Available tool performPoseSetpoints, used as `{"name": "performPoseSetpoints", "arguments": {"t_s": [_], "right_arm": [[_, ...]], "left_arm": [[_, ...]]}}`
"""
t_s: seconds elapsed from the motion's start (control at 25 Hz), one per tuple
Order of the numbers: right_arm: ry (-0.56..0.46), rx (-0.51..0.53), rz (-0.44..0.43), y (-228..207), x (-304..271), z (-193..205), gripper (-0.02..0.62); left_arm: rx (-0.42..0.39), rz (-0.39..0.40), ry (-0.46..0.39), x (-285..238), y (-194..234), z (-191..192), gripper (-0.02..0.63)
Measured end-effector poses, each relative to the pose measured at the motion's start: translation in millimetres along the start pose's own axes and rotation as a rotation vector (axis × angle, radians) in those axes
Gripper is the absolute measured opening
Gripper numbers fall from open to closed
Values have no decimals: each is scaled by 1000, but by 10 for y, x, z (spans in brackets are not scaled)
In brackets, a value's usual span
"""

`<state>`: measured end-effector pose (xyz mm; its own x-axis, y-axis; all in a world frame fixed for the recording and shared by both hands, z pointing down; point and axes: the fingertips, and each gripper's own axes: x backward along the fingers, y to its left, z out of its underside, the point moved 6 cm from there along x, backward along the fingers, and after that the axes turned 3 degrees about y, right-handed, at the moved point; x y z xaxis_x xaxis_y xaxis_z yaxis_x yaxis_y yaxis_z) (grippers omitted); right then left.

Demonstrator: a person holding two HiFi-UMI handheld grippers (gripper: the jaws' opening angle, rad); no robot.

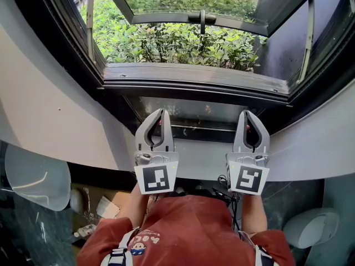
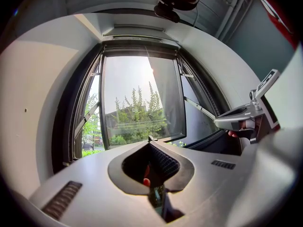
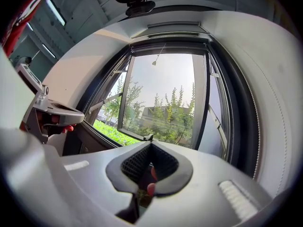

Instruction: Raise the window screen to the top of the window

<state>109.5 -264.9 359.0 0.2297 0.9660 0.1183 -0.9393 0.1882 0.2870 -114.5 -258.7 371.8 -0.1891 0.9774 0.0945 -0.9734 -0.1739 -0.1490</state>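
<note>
We count two tongs, left tongs [image 1: 162,112] and right tongs [image 1: 247,114], one open window [image 1: 194,77], one handle [image 1: 201,18] on it.

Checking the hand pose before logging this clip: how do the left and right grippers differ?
The left gripper bears a different marker pattern than the right gripper. Black cables run beside the right gripper's base; none show by the left gripper. Shared: both are shut, empty and held side by side toward the window.
</note>
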Motion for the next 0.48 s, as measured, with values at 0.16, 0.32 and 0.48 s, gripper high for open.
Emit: {"name": "performPoseSetpoints", "arguments": {"t_s": [0.16,0.32,0.48], "right_arm": [[-16,12,-8,23,-13,-28,11],[-20,15,-8,32,-7,-30,11],[-19,15,-6,30,-6,-26,11]], "left_arm": [[-7,6,0,-6,-11,-10,6],[-4,3,-2,-5,-10,-11,6],[-4,0,-1,3,0,-13,6]]}}
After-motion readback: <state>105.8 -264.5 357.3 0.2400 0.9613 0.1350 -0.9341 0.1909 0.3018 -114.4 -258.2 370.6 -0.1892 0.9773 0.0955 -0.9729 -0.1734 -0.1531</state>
